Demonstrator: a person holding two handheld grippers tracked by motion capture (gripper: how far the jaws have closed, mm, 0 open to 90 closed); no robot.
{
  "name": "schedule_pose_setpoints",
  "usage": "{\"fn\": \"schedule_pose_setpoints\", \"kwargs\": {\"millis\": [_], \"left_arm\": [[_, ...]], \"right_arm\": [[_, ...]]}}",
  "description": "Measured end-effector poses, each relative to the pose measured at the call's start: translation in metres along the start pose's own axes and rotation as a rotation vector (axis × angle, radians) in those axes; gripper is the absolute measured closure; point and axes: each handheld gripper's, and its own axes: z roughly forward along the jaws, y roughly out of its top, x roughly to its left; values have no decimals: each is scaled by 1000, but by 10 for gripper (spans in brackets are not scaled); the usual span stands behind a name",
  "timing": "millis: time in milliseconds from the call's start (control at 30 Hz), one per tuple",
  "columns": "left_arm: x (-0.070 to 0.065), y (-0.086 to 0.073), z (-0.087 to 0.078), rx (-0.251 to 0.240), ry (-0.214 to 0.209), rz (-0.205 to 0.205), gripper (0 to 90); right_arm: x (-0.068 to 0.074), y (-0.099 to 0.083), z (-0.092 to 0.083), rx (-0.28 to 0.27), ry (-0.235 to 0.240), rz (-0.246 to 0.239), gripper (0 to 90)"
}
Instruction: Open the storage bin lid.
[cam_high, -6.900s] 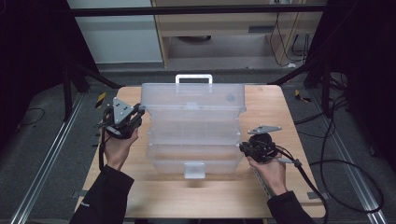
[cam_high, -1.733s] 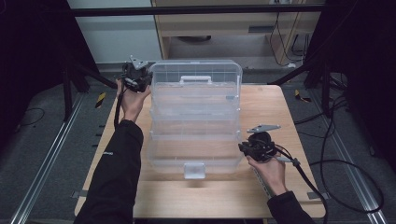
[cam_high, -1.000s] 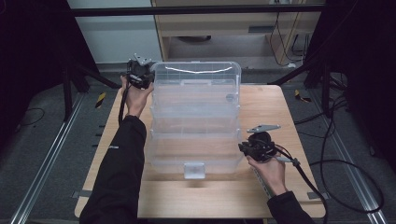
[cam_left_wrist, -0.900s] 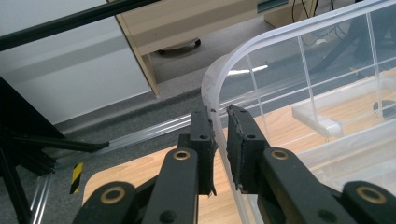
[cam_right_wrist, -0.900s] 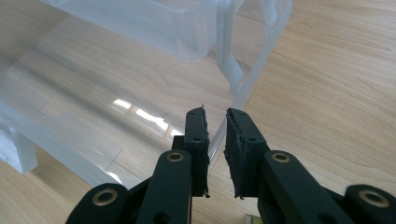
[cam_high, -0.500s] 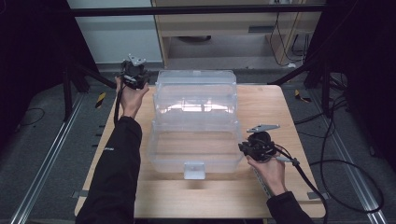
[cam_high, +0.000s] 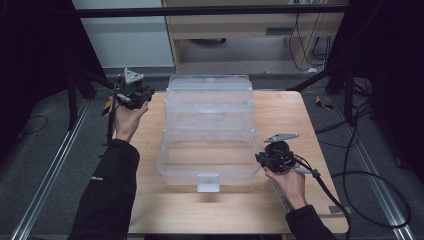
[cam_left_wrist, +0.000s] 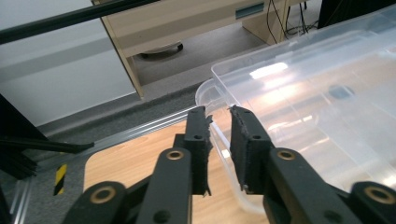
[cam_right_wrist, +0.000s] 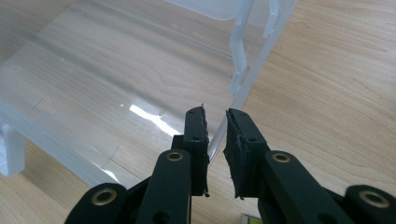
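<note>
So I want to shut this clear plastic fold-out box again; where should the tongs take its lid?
Take the clear plastic lid by its thin left rim, coming from the table's left: that edge juts free beside the left tongs, slim enough to pinch.

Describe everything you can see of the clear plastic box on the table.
The clear plastic box is see-through, with stepped tiers fanned open toward the far edge and a front latch tab. It rests on the wooden table. The right tongs clamp its near right rim; the left tongs sit at its far left corner, slightly parted.
</note>
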Motion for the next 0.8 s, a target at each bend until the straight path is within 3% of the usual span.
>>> {"fn": "schedule_pose_setpoints", "kwargs": {"millis": [433, 467, 800], "left_arm": [[-13, -33, -46, 5, -18, 33, 677], [-15, -39, -52, 5, -27, 20, 670], [-27, -67, -67, 37, -67, 18, 646]], "right_arm": [[0, 0, 0, -1, 3, -7, 785], [-1, 0, 0, 0, 3, -7, 785], [0, 0, 0, -2, 2, -9, 784]]}}
